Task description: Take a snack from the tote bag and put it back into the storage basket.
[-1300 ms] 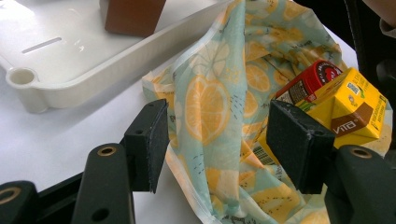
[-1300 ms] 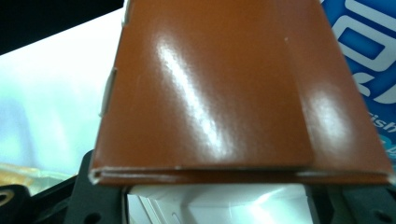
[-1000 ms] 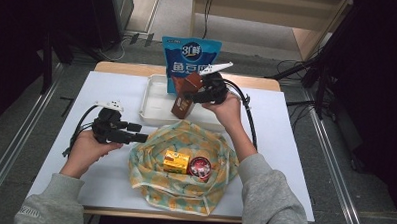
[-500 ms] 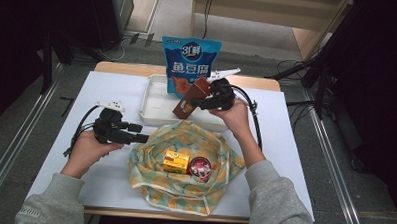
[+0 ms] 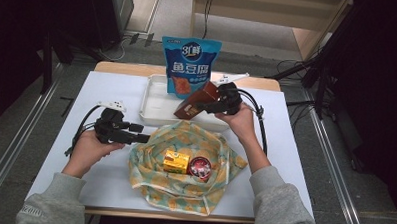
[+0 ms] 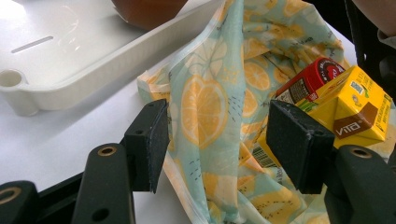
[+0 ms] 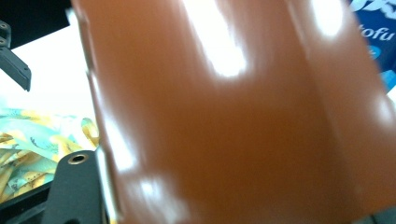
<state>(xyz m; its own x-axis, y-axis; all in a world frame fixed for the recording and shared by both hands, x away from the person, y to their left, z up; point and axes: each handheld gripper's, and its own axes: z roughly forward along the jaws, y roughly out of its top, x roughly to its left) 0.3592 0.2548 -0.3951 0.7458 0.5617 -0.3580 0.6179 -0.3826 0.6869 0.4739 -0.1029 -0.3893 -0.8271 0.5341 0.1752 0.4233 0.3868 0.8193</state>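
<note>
The fingers (image 6: 299, 144) of the left gripper (image 5: 135, 134) stand spread apart, with a raised fold of the lemon-print cloth (image 6: 205, 107) between them; whether either pad touches the fabric cannot be told. In the high view this gripper lies low over the counter (image 5: 77, 93) at the cloth's left edge, pointing to the right.

The right gripper (image 5: 209, 103) has a brown carton (image 5: 197, 100) between its fingers; its jaws have just been opening, and they now stand wide. In the right gripper view the glossy brown face of the carton (image 7: 233, 116) sits directly ahead and is blurred, so contact between pads and carton cannot be confirmed. In the high view the carton is tilted, its lower end over the near wall of the white tray (image 5: 154, 103).

A blue snack bag (image 5: 190, 64) stands upright at the tray's far side. On the open cloth lie a yellow drink box (image 5: 177, 161) and, just beside it, a red round tin (image 5: 200, 167).

The counter is white with a wooden far edge. Beyond it the floor is grey, with cables lying on it, dark equipment at left and right, and a wooden frame at the rear.
</note>
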